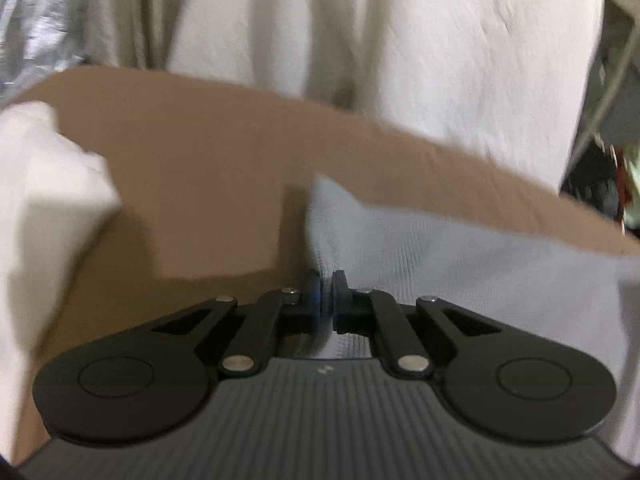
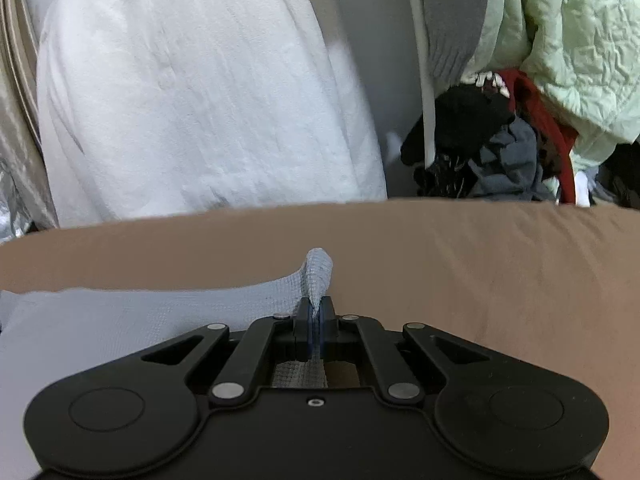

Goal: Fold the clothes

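A pale blue waffle-knit garment (image 1: 460, 248) lies on a brown sheet (image 1: 208, 184). My left gripper (image 1: 327, 294) is shut on a pinched edge of it, and the cloth spreads off to the right. In the right wrist view the same pale blue garment (image 2: 132, 312) stretches left, with a small corner standing up between the fingers. My right gripper (image 2: 319, 320) is shut on that corner, and cloth shows through behind the pads. A white folded cloth (image 1: 44, 208) lies at the left in the left wrist view.
A person in white clothing (image 2: 208, 100) stands just beyond the far edge of the brown sheet (image 2: 480, 264). A pile of clothes (image 2: 500, 148), black, grey, red and pale green, lies at the far right. Silvery material (image 1: 36, 28) shows far left.
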Motion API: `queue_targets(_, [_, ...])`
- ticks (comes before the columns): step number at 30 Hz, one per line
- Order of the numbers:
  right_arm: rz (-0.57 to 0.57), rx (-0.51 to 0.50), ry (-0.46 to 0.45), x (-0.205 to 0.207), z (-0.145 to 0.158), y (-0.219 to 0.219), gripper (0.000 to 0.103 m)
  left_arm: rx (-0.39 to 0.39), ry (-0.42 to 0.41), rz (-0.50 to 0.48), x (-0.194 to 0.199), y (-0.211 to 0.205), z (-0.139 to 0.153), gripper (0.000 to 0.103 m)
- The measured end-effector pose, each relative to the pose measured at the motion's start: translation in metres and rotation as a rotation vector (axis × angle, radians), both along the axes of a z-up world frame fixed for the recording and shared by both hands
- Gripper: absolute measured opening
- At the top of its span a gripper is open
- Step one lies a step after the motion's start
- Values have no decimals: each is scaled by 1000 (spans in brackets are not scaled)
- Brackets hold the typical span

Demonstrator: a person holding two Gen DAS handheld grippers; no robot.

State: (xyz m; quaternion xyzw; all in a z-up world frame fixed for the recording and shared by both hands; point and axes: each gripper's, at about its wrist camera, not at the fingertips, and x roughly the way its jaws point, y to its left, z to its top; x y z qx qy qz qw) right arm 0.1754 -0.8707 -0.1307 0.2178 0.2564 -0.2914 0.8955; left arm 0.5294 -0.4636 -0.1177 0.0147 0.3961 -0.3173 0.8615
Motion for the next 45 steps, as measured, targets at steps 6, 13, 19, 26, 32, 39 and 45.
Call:
queue_targets(6, [-8, 32, -294, -79, 63, 64, 3, -276, -2, -4, -41, 76, 67, 4])
queue_targets(13, [110, -31, -357, -185, 118, 190, 4, -472, 41, -16, -123, 192, 95, 4])
queue_targets(19, [168, -18, -253, -274, 107, 291, 4, -430, 54, -41, -229, 303, 67, 5])
queue_targets(26, [70, 295, -124, -316, 54, 342, 12, 57, 174, -10, -289, 317, -14, 10])
queue_targets(32, [67, 304, -218, -321, 55, 347, 20, -136, 191, 38, -277, 332, -2, 31])
queue_targets(39, [208, 276, 3, -283, 27, 354, 48, -111, 65, 30, -280, 331, 3, 47])
queue_targets(45, [404, -53, 371, -218, 22, 381, 55, -7, 41, -46, -293, 314, 4, 50])
